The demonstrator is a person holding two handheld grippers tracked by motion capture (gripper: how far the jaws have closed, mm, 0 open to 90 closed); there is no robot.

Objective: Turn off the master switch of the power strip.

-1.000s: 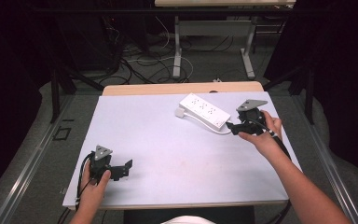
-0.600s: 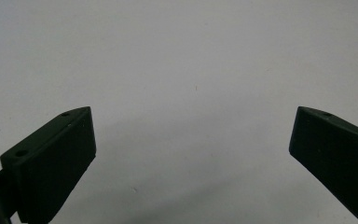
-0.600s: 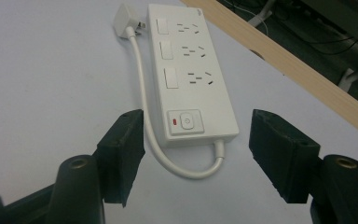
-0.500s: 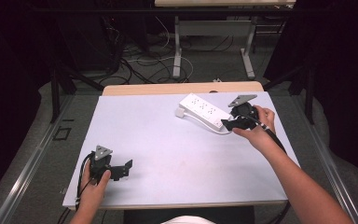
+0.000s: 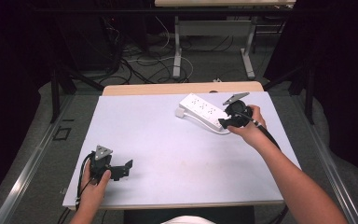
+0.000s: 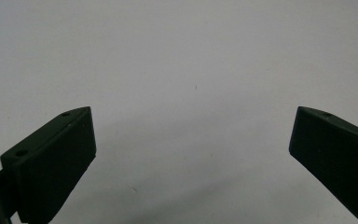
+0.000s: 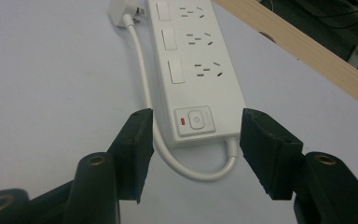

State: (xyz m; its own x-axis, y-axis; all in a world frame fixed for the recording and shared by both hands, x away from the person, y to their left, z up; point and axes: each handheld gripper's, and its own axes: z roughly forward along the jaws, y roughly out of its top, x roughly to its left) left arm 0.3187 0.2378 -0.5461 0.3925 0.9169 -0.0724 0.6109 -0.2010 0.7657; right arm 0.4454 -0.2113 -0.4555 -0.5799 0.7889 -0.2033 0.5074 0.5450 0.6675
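Power strip (image 7: 193,70), rigid, light and smooth-sided, is seen lying on the desk (image 5: 168,140), its switch end between the parted fingers (image 7: 133,149) of the right gripper (image 7: 193,156). Its long edges are judged the best hold. Left gripper (image 6: 193,154) is held spread, nothing between.

We count one power strip (image 7: 193,70) with perhaps four sockets, one plug (image 7: 121,9), and two grippers (image 5: 121,169) (image 5: 223,123).
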